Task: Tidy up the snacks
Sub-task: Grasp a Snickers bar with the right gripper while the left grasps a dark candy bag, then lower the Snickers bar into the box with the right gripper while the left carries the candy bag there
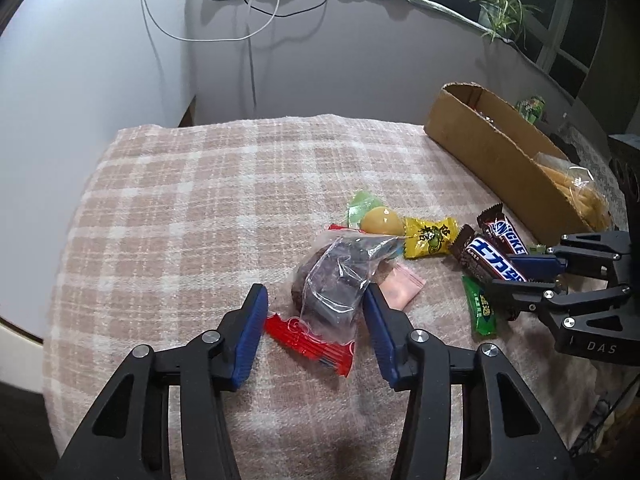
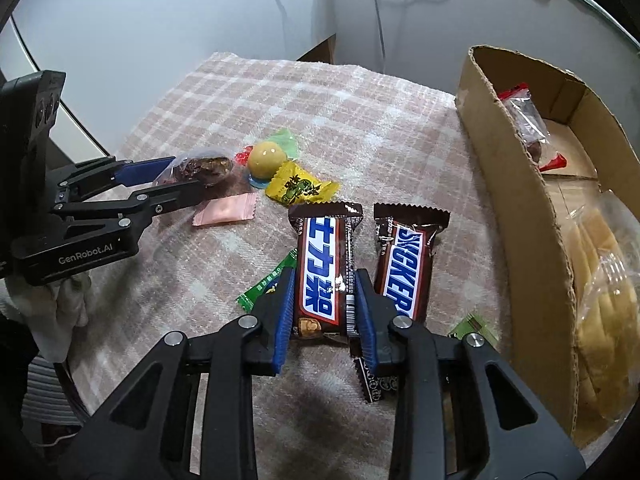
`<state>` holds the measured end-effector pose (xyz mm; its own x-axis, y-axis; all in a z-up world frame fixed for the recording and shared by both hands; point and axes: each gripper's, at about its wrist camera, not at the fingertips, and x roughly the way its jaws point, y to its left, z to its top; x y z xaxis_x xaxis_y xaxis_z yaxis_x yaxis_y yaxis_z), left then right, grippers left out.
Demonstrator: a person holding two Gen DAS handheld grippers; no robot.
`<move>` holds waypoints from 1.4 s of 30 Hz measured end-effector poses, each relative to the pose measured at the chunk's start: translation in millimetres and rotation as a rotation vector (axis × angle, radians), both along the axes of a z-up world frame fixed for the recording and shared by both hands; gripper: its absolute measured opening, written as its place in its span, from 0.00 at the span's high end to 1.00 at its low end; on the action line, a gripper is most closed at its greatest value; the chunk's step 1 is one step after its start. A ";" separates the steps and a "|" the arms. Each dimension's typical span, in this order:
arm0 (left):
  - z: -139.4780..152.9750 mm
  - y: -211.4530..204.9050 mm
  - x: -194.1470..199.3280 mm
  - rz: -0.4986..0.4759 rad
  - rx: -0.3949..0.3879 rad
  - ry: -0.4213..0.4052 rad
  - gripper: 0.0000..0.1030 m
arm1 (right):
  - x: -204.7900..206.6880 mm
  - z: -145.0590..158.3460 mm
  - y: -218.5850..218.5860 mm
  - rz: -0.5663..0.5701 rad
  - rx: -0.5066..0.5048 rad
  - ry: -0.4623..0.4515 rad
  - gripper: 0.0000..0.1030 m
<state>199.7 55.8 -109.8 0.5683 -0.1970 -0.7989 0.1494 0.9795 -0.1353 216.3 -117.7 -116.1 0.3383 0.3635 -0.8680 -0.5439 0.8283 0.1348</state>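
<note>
Snacks lie on a pink checked cloth [image 1: 192, 200]. My left gripper [image 1: 316, 296] is open, its fingers either side of a clear bag of dark snack [image 1: 332, 280], which also shows in the right wrist view [image 2: 204, 168]. A red packet [image 1: 308, 340] lies under the bag. My right gripper [image 2: 324, 280] is shut on a Snickers bar with blue Chinese lettering [image 2: 322, 264]. A second Snickers bar [image 2: 404, 268] lies just to its right. A yellow ball candy [image 1: 380, 222], a yellow packet [image 1: 428, 236], a pink packet [image 1: 400, 288] and a green packet [image 1: 480, 304] lie between the grippers.
An open cardboard box [image 2: 516, 208] stands at the right and holds a clear bag with a red top [image 2: 524, 120] and a bag of yellow sticks [image 2: 600, 308]. Cables [image 1: 256, 20] hang on the wall behind. A plant [image 1: 500, 8] stands on the sill.
</note>
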 end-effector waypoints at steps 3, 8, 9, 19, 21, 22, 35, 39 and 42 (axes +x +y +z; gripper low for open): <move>2.3 1.0 -3.4 0.008 -0.014 -0.011 0.60 | -3.9 3.7 -3.2 -0.003 0.018 -0.007 0.71; 7.6 3.9 -8.0 0.019 -0.025 -0.025 0.63 | -13.1 13.8 -7.8 0.002 0.031 -0.029 0.71; 7.5 3.2 -6.8 0.021 -0.027 -0.026 0.64 | -14.2 15.7 -8.2 0.002 0.036 -0.032 0.71; 24.3 13.2 -17.4 0.043 -0.079 -0.054 0.64 | -30.5 55.1 -21.6 0.008 0.109 -0.097 0.71; 30.7 14.2 -19.5 0.048 -0.095 -0.065 0.64 | -33.4 65.3 -28.3 0.006 0.122 -0.117 0.71; 33.7 14.0 -20.0 0.049 -0.103 -0.070 0.64 | -34.7 70.1 -31.4 0.004 0.126 -0.127 0.71; 70.3 -31.7 2.2 -0.012 -0.185 -0.141 0.64 | -19.1 112.4 -113.6 -0.119 0.127 -0.213 0.71; 75.1 -53.6 14.4 -0.042 -0.202 -0.146 0.64 | -8.7 112.8 -141.9 -0.170 0.116 -0.217 0.71; 78.7 -72.7 24.1 -0.068 -0.209 -0.150 0.64 | -1.8 110.7 -163.6 -0.207 0.106 -0.215 0.71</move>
